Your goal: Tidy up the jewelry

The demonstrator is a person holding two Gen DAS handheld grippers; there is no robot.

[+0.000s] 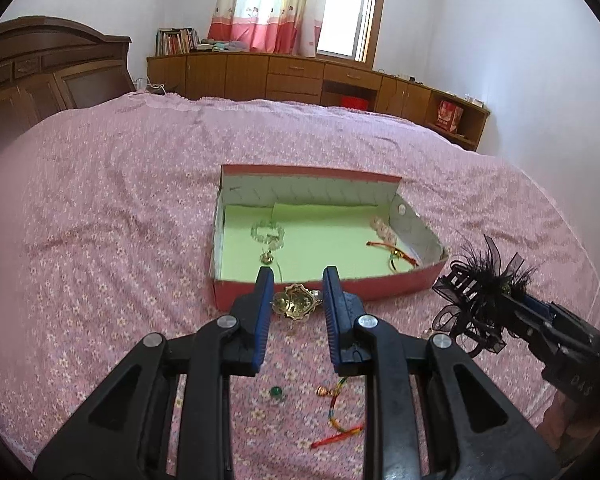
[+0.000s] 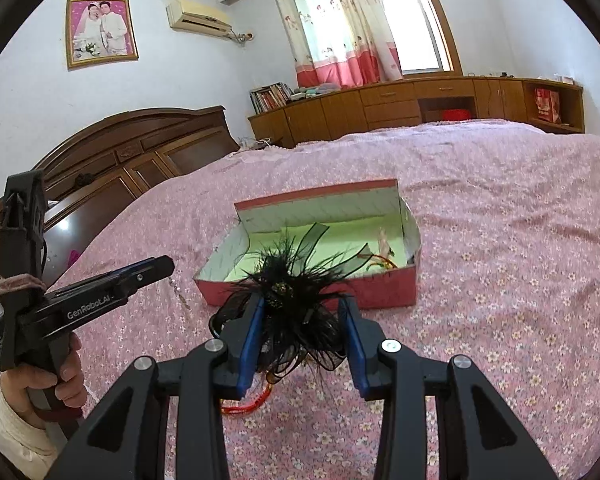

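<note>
My left gripper [image 1: 298,280] is shut on a gold filigree ornament [image 1: 294,304], held just in front of the near wall of the red box [image 1: 380,286]. The box is open and lined in light green. Inside lie a clear bead bracelet [image 1: 267,234], a pale bead bracelet [image 1: 383,229] and a red cord bracelet [image 1: 398,256]. My right gripper [image 2: 303,300] is shut on a black feather hair clip [image 2: 296,276], also short of the box [image 2: 380,294]. The feather clip [image 1: 480,292] shows at the right of the left wrist view. A thin chain dangles below the left gripper [image 2: 156,270].
A pink flowered bedspread [image 1: 120,220] covers the bed. On it, under my left gripper, lie a green bead [image 1: 275,391] and a multicoloured cord bracelet [image 1: 340,416]. A red cord [image 2: 252,404] lies under my right gripper. A wooden headboard [image 2: 140,152] stands to the left.
</note>
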